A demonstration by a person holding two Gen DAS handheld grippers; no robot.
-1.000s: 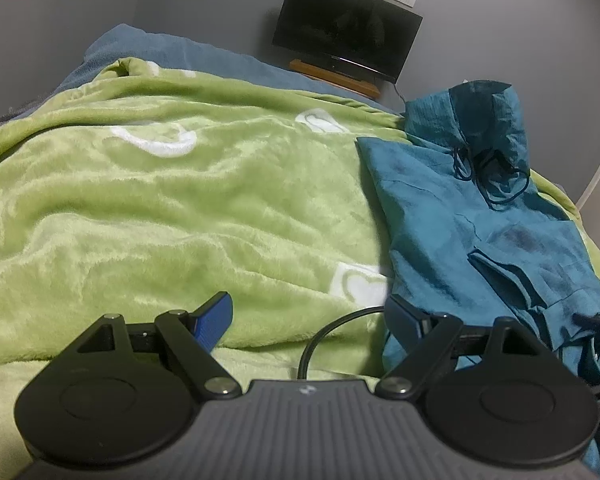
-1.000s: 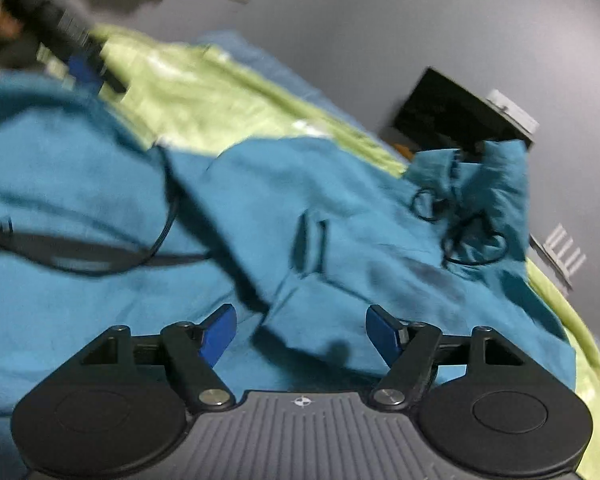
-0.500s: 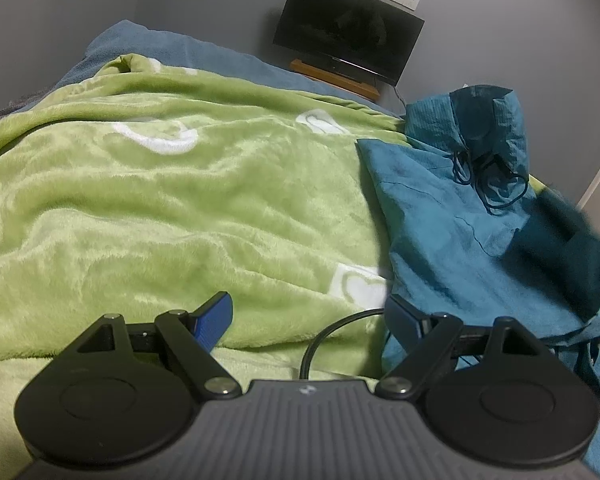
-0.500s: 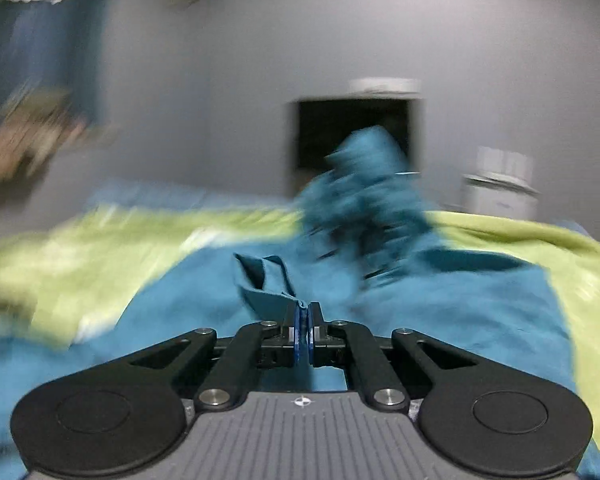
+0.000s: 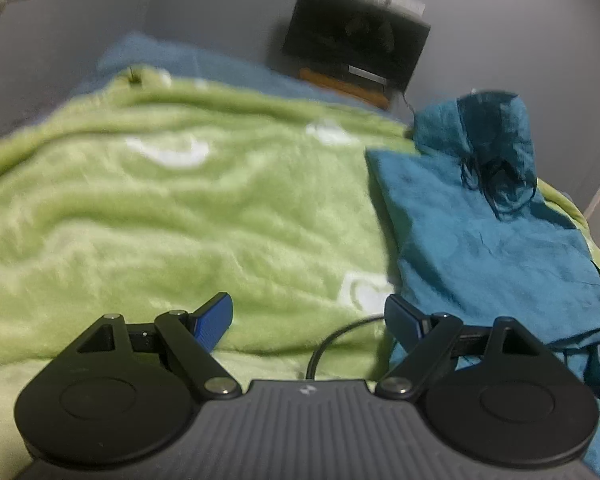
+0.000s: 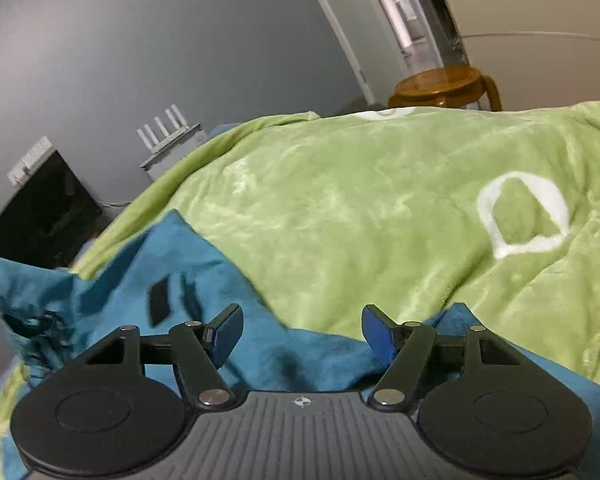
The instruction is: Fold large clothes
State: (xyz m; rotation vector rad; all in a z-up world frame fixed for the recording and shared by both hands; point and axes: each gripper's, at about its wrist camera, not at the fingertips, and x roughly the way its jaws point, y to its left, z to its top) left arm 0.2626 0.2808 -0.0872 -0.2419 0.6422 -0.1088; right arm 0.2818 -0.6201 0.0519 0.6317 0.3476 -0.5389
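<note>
A teal hooded garment (image 5: 488,240) lies on the green blanket (image 5: 180,216), hood and dark drawstrings at the far end, its side folded in so the body is a narrow strip. My left gripper (image 5: 308,316) hovers open over the blanket just left of the garment's near corner, nothing between its blue pads. In the right wrist view the same teal garment (image 6: 172,280) spreads below and to the left. My right gripper (image 6: 302,332) stands above its edge with the jaws opening and nothing held between them.
The green blanket (image 6: 380,208) with white ring patterns covers the bed. A dark screen (image 5: 356,40) stands on a wooden shelf by the grey wall. A black cable (image 5: 336,340) loops near the left gripper. A wooden stool (image 6: 444,84) and a white router (image 6: 172,140) lie beyond the bed.
The right gripper shut on a flap of the teal garment, swung it over, then let go and opened, turning toward the blanket's right side. The garment's pocket flap is now folded in. The left gripper stayed put.
</note>
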